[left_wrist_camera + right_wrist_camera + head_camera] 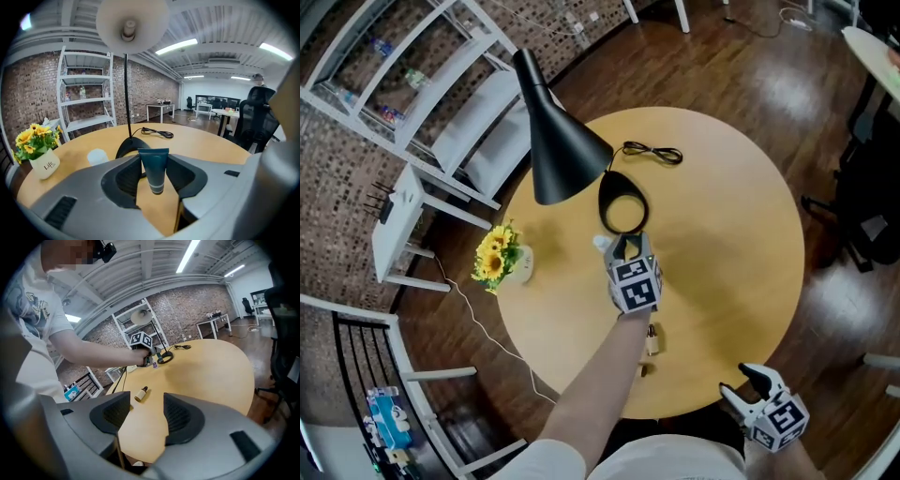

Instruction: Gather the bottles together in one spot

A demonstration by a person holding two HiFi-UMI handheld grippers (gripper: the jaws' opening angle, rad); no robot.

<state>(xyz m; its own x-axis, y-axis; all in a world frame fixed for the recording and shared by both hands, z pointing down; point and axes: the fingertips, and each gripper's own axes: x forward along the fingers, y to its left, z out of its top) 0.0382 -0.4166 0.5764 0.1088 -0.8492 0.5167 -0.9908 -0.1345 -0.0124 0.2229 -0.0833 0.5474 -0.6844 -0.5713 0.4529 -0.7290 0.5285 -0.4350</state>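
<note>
Round table (722,216), tube (154,165) in left claw (154,159)

Black lamp (562,141), coiled cable (653,153) and potted sunflowers (502,258) stand on a round table (731,216).

- An open-plan office in a loft-style room: brick wall (28,89), strip lights (176,46) on a ribbed ceiling.
- Desks (159,108) at the back, black office chairs (257,115).
- White metal shelving (84,101), wood floor (741,75), round tabletop (722,234).
</note>
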